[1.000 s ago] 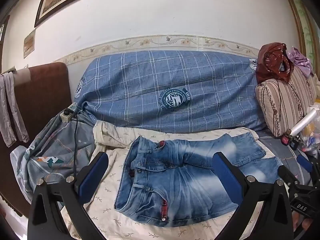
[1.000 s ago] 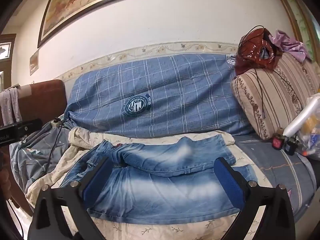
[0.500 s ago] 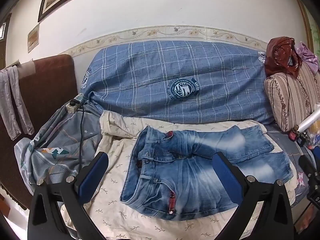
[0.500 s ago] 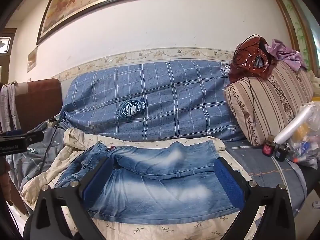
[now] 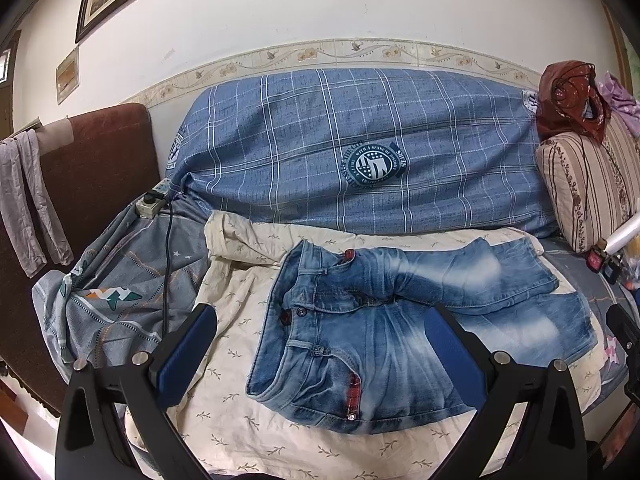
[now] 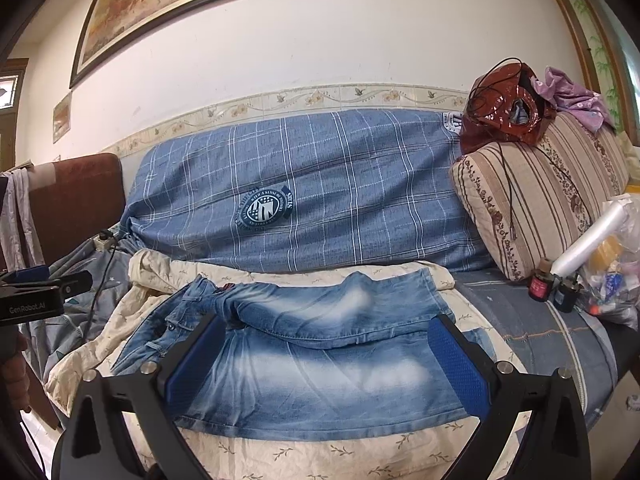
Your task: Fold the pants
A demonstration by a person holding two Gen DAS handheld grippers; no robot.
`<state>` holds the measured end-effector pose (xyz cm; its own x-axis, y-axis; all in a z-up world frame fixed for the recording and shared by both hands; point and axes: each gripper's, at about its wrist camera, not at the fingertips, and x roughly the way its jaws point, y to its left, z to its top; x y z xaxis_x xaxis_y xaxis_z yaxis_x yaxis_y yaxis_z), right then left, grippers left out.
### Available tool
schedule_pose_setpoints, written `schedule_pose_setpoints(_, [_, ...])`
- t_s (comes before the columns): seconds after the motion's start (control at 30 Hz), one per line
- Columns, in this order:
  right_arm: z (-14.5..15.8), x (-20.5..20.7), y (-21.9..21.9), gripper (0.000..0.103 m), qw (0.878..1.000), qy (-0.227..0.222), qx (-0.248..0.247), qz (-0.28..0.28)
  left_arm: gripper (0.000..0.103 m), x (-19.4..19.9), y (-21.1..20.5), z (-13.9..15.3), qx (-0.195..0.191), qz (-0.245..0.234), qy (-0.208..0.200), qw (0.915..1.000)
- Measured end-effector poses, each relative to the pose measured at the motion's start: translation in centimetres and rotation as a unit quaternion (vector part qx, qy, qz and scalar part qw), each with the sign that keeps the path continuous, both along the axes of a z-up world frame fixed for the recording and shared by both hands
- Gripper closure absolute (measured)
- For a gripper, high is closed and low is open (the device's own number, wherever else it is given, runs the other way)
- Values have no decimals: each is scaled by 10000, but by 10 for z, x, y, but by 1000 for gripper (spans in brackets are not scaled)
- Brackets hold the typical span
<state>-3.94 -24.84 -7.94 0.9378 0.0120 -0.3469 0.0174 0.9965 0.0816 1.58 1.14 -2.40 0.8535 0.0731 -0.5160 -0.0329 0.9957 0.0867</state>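
A pair of light blue denim shorts [image 5: 400, 320] lies on a cream leaf-print sheet [image 5: 240, 420] on the sofa seat, waistband to the left, legs to the right, the far leg lying partly over the near one. My left gripper [image 5: 320, 356] is open and empty, held above and in front of the waistband side. My right gripper [image 6: 326, 360] is open and empty, held above and in front of the leg side of the shorts [image 6: 320, 352]. The left gripper's body [image 6: 32, 296] shows at the left edge of the right wrist view.
A blue plaid cover [image 5: 360, 152] drapes the sofa back. A striped cushion [image 6: 540, 188] with a red-brown bag [image 6: 504, 108] stands at the right. Small bottles [image 6: 554, 286] and a plastic roll [image 6: 588, 240] sit on the right seat. A power strip [image 5: 154, 200] and cable lie at the left.
Both grippers have pulled back and up from the shorts, so more of the sofa shows. The shorts have not moved. Both grippers stay open.
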Motion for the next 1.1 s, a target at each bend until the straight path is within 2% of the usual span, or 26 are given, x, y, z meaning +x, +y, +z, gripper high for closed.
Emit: schedule_pose_setpoints(1.1, [-11,6,-4,1,9996,172,204,-41,0,8,0,-13,-13,53,143,9999])
